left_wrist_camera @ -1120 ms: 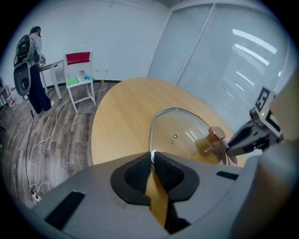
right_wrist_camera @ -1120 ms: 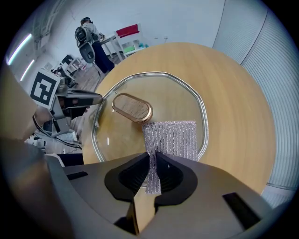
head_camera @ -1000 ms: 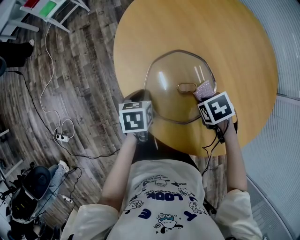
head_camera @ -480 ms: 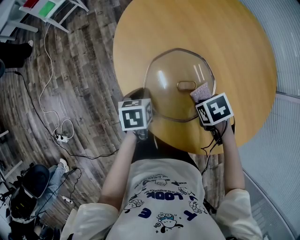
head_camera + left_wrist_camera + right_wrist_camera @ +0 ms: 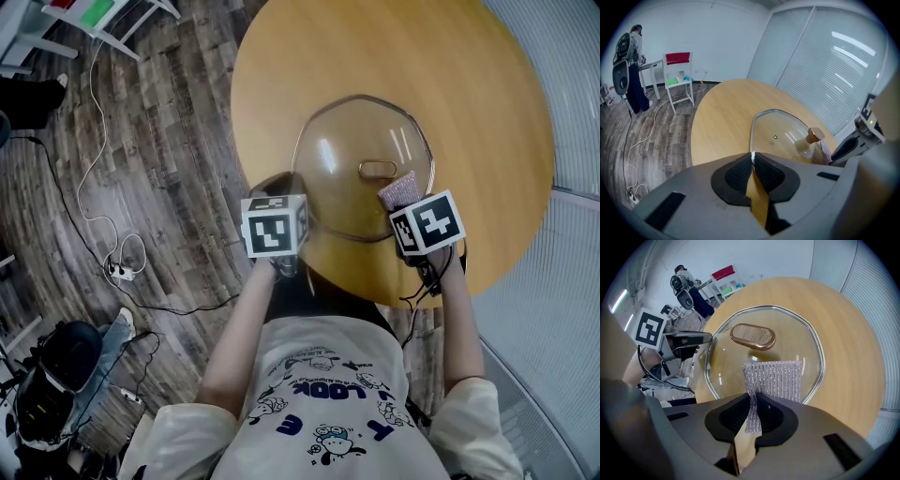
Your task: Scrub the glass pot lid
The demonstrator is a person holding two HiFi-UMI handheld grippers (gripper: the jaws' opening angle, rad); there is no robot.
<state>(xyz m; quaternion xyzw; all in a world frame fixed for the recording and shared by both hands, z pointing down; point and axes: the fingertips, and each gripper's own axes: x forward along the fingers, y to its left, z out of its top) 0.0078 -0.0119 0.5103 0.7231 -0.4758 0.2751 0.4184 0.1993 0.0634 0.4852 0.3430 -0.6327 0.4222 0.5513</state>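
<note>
Left gripper (image 5: 751, 163) clenched on near rim of glass pot lid (image 5: 342, 159), on person's side of lid handle (image 5: 753, 336). Right gripper (image 5: 752, 416) pinches silver mesh scrub pad (image 5: 774, 379), pad just short of handle, apparently on glass. Best approach: firm rim clamp (lid may skate on round wooden table (image 5: 487, 84)), light pressure, strokes around handle, then beyond it to far rim.

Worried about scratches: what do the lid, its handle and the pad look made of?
Lid: clear glass, table shows through; shiny metal rim. Handle: glossy copper-toned metal ring, perhaps wood inlay. Pad: silvery ribbed knit with sparkle, likely metallic-thread scourer.
</note>
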